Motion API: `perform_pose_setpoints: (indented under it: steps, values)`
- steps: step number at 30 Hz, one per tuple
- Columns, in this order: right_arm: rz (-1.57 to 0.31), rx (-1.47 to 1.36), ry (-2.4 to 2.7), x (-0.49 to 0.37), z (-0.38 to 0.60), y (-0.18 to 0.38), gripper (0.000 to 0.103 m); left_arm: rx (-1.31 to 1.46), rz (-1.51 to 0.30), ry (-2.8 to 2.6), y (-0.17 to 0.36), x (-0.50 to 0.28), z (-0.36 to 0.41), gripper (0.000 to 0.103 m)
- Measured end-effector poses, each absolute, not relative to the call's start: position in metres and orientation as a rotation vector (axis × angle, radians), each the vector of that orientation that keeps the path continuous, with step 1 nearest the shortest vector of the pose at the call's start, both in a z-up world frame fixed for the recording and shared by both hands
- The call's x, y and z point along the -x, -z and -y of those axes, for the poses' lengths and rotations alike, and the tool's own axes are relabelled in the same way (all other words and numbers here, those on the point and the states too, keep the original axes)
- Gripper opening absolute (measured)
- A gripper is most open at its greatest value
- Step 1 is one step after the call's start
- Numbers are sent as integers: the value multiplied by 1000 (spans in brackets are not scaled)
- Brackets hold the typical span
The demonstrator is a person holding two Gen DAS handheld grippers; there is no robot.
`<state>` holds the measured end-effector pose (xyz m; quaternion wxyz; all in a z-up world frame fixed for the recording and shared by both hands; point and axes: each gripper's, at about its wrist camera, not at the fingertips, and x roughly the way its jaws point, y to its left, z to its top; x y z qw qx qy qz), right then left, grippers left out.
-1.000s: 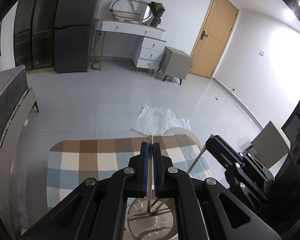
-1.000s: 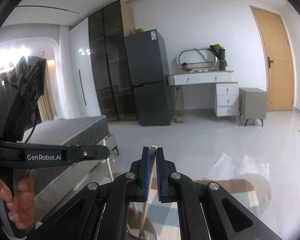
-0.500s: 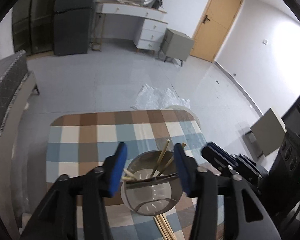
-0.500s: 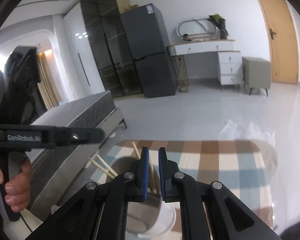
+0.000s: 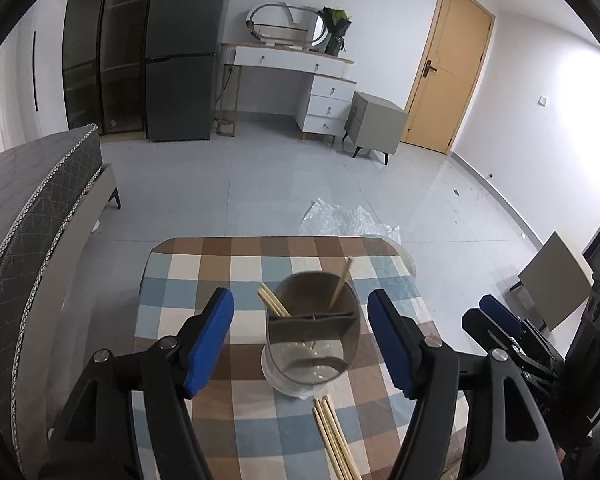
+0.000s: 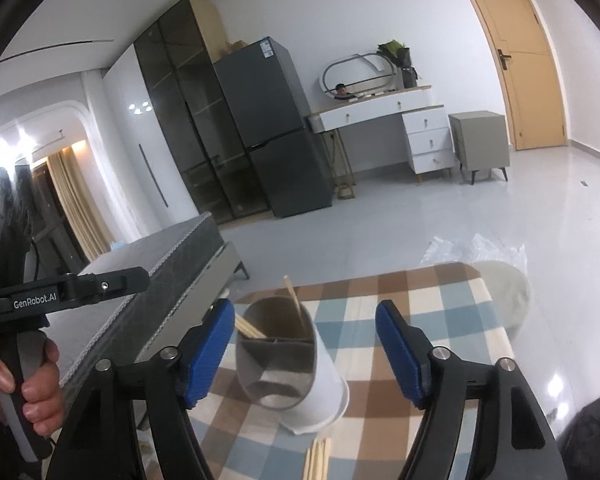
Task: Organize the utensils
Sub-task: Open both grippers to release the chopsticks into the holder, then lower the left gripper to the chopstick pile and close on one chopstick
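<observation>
A round utensil holder point(image 5: 312, 336) with an inner divider stands on the checkered table point(image 5: 188, 280). Wooden chopsticks point(image 5: 274, 306) lean in its far compartment, one point(image 5: 340, 284) at the right. Several more chopsticks point(image 5: 334, 436) lie on the cloth in front of it. My left gripper point(image 5: 300, 340) is open and empty, its jaws wide on either side of the holder. My right gripper point(image 6: 306, 354) is open and empty above the holder point(image 6: 284, 364), with loose chopsticks point(image 6: 318, 460) below. It also shows at the right of the left wrist view point(image 5: 508, 332).
A grey bed point(image 5: 28, 208) runs along the table's left side. A plastic sheet point(image 5: 348, 220) lies on the floor beyond the table. A fridge point(image 5: 180, 60), a dresser point(image 5: 300, 80) and a door point(image 5: 448, 76) stand at the far wall.
Both grippers were shut on a chopstick each a second ago. Both have opened and the chopsticks now stand in the holder. Both grippers have pulled back a little.
</observation>
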<state>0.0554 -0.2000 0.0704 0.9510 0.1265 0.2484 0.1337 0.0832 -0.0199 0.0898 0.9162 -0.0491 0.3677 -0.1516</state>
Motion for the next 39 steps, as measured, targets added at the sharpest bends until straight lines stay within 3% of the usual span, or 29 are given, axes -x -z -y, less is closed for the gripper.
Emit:
perform_pose_setpoints:
  steps: [3, 6, 13, 16, 19, 29, 39]
  values:
    - [-490, -257, -270, -41, 200, -74, 79, 75, -731, 299, -91, -69, 23, 66]
    - [-475, -250, -265, -28, 199, -77, 82, 54, -706, 283, -89, -57, 24, 74]
    - [-466, -254, -235, 0, 199, -73, 88, 53, -676, 285, -82, -36, 19, 76]
    - [-473, -252, -217, 9, 197, -67, 95, 54, -673, 279, -74, -25, 19, 83]
    - [-478, -248, -191, 18, 197, -59, 100, 59, -682, 279, -62, -19, 19, 83]
    - [-581, -238, -144, 26, 194, -10, 103, 80, -766, 297, -14, -4, 21, 83]
    - [-676, -245, -82, 16, 207, 25, 103, 62, -977, 283, 63, -23, 37, 83]
